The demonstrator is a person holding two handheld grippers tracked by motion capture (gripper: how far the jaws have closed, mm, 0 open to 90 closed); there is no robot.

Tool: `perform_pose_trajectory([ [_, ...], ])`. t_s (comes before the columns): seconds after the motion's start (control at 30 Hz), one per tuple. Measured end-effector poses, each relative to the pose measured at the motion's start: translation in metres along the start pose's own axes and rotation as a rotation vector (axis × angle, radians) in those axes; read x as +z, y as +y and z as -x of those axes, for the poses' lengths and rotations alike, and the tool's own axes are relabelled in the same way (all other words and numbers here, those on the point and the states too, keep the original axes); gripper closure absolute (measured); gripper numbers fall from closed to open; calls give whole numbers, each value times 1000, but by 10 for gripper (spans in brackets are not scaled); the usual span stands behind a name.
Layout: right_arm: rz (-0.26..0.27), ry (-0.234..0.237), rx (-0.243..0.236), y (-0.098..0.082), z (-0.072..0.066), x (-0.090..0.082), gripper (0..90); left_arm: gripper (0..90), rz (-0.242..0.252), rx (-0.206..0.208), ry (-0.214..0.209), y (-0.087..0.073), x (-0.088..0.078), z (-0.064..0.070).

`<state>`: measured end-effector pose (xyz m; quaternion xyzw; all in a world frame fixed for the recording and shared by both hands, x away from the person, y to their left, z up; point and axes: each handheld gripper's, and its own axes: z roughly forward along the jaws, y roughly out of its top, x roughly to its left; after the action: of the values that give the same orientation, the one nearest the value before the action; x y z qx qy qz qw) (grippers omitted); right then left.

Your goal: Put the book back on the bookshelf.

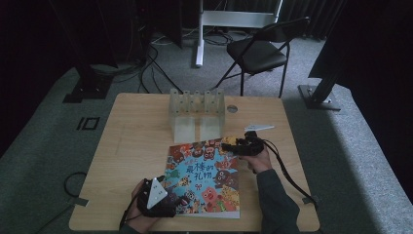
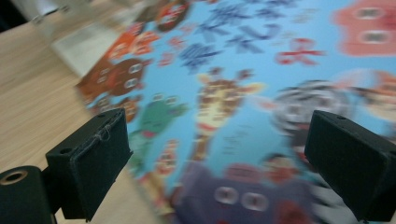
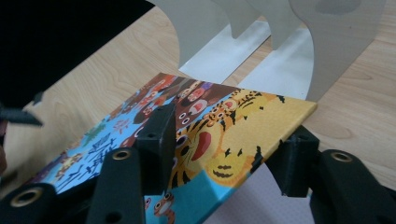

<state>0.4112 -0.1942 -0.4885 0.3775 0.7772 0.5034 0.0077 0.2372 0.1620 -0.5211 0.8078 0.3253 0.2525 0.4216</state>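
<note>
left gripper (image 1: 168, 195): black, with a grey three-corner plate on top
left pads (image 2: 100, 163): black, square, fuzzy cloth
right gripper (image 1: 229, 145): black, round brass holes by the jaws
cable (image 1: 287, 175): thin, black
sleeve (image 1: 275, 200): dark grey

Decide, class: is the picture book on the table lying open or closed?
Closed. The picture book shows its whole front cover with the title, and no inside pages are spread on the table.
</note>
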Motion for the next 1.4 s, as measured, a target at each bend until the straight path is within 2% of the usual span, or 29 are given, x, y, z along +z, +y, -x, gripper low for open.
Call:
perform_pose_trajectory([
  [0.07, -3, -2, -3, 1, 0, 0, 460, 68, 0, 0, 0, 0, 0, 0],
  [0.1, -5, 0, -2, 2, -1, 1, 458, 71, -8, -17, 26, 3, 5, -14],
  [0.2, -6, 2, -6, 4, -1, 2, 458, 76, -32, -19, 37, 3, 12, -23],
  [0.27, -8, 3, -9, 5, -1, 3, 458, 76, -32, -19, 37, 3, 12, -23],
  [0.37, -15, 14, -12, 8, -3, 6, 464, 76, -44, -27, 38, 3, 19, -30],
  [0.5, -14, 23, -9, 11, -3, 7, 488, 76, -34, -38, 38, 5, 21, -33],
  [0.77, 21, 68, -5, 19, -4, 4, 574, 125, -28, -78, 28, 3, 19, -44],
  [0.87, 12, 62, -13, 23, -7, 4, 575, 128, -32, -76, 46, 5, 19, -48],
  [1.03, 7, 61, -23, 27, -8, 5, 582, 136, -10, -87, 54, 11, 18, -55],
  [1.23, 8, 53, -33, 32, -14, 3, 603, 139, -28, -140, 41, 10, 28, -68],
  [1.4, 47, 39, -66, 34, -24, -3, 616, 139, -25, -142, 22, 16, 30, -70],
])
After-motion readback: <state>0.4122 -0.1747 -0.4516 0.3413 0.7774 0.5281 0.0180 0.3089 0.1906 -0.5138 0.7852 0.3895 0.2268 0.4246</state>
